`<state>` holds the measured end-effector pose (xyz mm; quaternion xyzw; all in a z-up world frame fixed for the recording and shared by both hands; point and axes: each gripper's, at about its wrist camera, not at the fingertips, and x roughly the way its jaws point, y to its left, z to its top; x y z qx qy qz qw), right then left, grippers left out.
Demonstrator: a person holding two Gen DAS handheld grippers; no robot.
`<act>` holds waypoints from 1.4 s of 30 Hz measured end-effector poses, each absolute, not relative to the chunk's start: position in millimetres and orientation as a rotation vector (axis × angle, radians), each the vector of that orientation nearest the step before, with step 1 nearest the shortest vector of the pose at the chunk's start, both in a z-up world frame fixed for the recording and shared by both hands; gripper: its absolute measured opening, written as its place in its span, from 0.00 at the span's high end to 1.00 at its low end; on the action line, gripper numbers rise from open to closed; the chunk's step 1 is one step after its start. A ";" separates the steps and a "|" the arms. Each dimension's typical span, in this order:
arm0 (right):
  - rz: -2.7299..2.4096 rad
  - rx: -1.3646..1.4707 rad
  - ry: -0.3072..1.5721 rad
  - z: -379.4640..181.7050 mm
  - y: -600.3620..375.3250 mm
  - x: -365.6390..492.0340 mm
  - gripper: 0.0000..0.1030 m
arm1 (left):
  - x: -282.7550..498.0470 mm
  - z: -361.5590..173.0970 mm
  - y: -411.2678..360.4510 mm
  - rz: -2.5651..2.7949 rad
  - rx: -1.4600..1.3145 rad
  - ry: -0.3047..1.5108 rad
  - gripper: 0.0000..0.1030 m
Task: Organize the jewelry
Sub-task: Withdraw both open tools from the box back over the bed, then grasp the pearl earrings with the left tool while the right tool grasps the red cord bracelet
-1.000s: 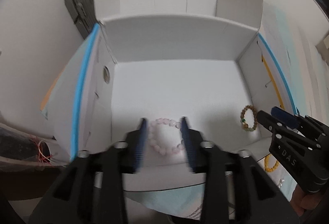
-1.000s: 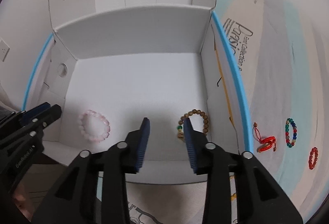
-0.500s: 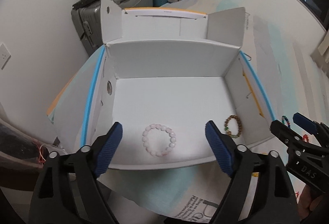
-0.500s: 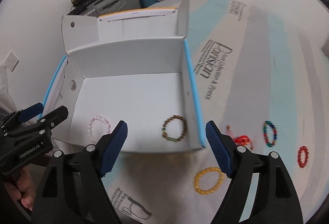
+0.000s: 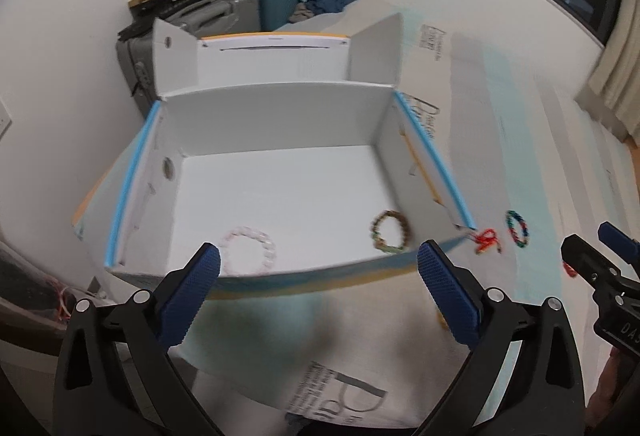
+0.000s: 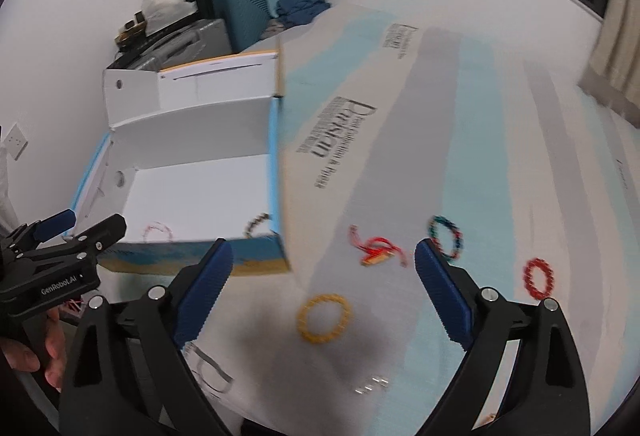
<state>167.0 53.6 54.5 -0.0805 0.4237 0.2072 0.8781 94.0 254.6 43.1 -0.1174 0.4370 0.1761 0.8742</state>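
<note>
Right wrist view, right claw wide open, empty, yellow bracelet flat below, left claw likewise.

Black frames; blue ribbed fingers; silver screws.

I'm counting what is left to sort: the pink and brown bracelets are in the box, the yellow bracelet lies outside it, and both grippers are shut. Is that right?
Not quite: both grippers are open. The left gripper and right gripper each show their fingers spread wide in their own wrist views. The rest holds: the pink bracelet and brown bracelet lie in the box, and the yellow bracelet lies outside it.
</note>
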 end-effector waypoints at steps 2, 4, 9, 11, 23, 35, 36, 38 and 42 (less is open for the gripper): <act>0.411 -0.162 0.879 53.7 32.0 163.4 0.14 | 93.4 40.5 243.1 0.348 -0.245 0.907 0.06; 0.386 -0.157 0.884 51.0 10.8 160.2 0.14 | 94.3 37.0 228.2 0.320 -0.232 0.914 0.06; 0.324 -0.152 0.906 39.4 -33.8 152.5 0.14 | 95.7 25.8 185.5 0.245 -0.202 0.931 0.06; 0.288 -0.158 0.902 33.2 -55.7 145.8 0.14 | 95.9 21.7 168.8 0.215 -0.183 0.937 0.06; 0.168 -0.126 0.995 -20.6 -151.8 111.1 0.14 | 86.0 -16.3 76.9 0.051 -0.067 0.975 0.06; 0.104 -0.090 1.072 -62.6 -210.7 85.8 0.14 | 87.1 -65.0 36.0 -0.054 -0.018 1.015 0.06; 0.099 -0.084 1.076 -65.3 -214.6 85.3 0.14 | 87.6 -70.5 32.0 -0.061 -0.007 1.018 0.06; 0.090 -0.065 1.089 -71.9 -222.2 84.2 0.14 | 87.0 -76.2 27.4 -0.068 0.007 1.020 0.06; 0.082 -0.056 1.113 -85.4 -229.7 83.3 0.14 | 88.6 -88.3 19.0 -0.091 0.024 1.023 0.06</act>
